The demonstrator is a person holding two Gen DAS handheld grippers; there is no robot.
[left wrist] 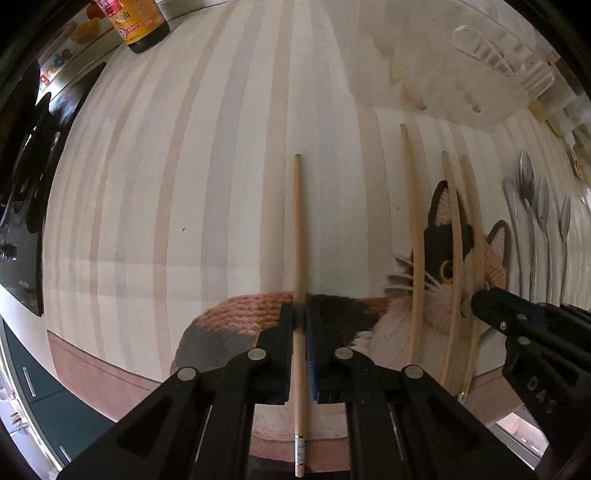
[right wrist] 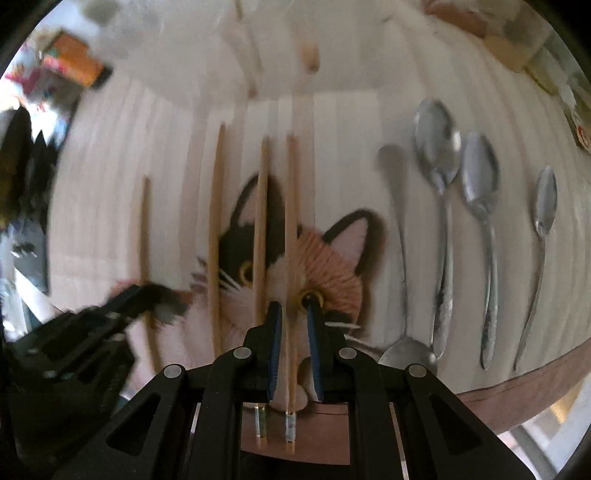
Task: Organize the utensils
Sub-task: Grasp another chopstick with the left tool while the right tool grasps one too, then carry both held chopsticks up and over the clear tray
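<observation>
Looking straight down, my left gripper is shut on a wooden chopstick lying lengthwise on a striped cat-print mat. Three more chopsticks lie to its right. My right gripper straddles the rightmost chopstick; its blue pads stand narrowly apart with a slit showing on each side of the stick. Each gripper also shows in the other's view: the right gripper at the right edge, the left gripper blurred at the lower left. Several metal spoons lie in a row on the right.
A clear plastic organiser sits beyond the chopstick tips, also seen blurred as the organiser at the top of the right wrist view. A dark bottle stands far left. The mat's brown border marks the near edge.
</observation>
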